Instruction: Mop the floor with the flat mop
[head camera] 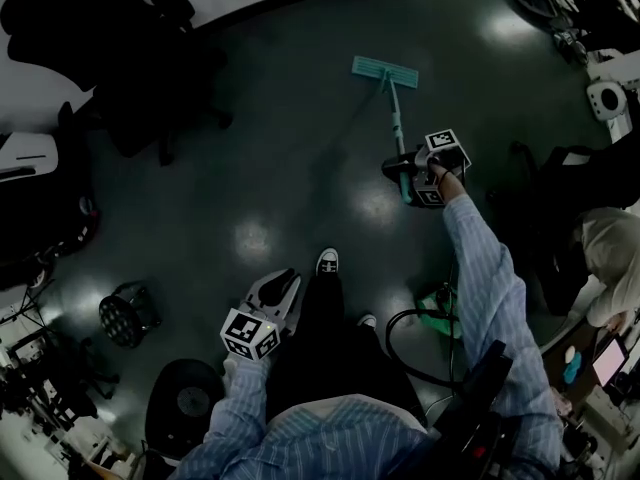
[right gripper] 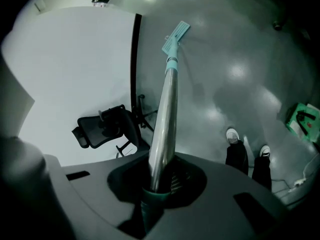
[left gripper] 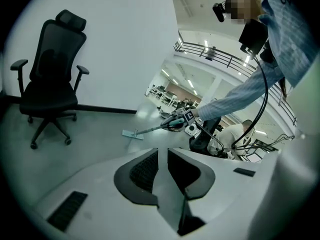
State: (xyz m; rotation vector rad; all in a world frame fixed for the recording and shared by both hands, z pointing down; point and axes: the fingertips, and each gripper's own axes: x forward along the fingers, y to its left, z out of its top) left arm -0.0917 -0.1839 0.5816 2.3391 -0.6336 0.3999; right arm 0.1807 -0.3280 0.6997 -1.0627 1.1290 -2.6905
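The flat mop lies with its teal head [head camera: 385,70] flat on the dark floor, well ahead of me. Its pole [head camera: 395,118] slants back to my right gripper [head camera: 405,173], which is shut on the teal handle end. In the right gripper view the silver pole [right gripper: 165,119] rises from between the jaws [right gripper: 157,184] out to the mop head [right gripper: 176,36]. My left gripper [head camera: 285,283] hangs low beside my legs, shut with nothing in it [left gripper: 162,159]. From there the mop head [left gripper: 133,134] and the right gripper [left gripper: 185,119] show far off.
A black office chair [head camera: 150,78] stands by the white wall with its dark baseboard, left of the mop. A round lamp [head camera: 125,315] and a black disc [head camera: 190,398] lie at my left. At my right are a green item [head camera: 440,308], a cable and a seated person [head camera: 610,258].
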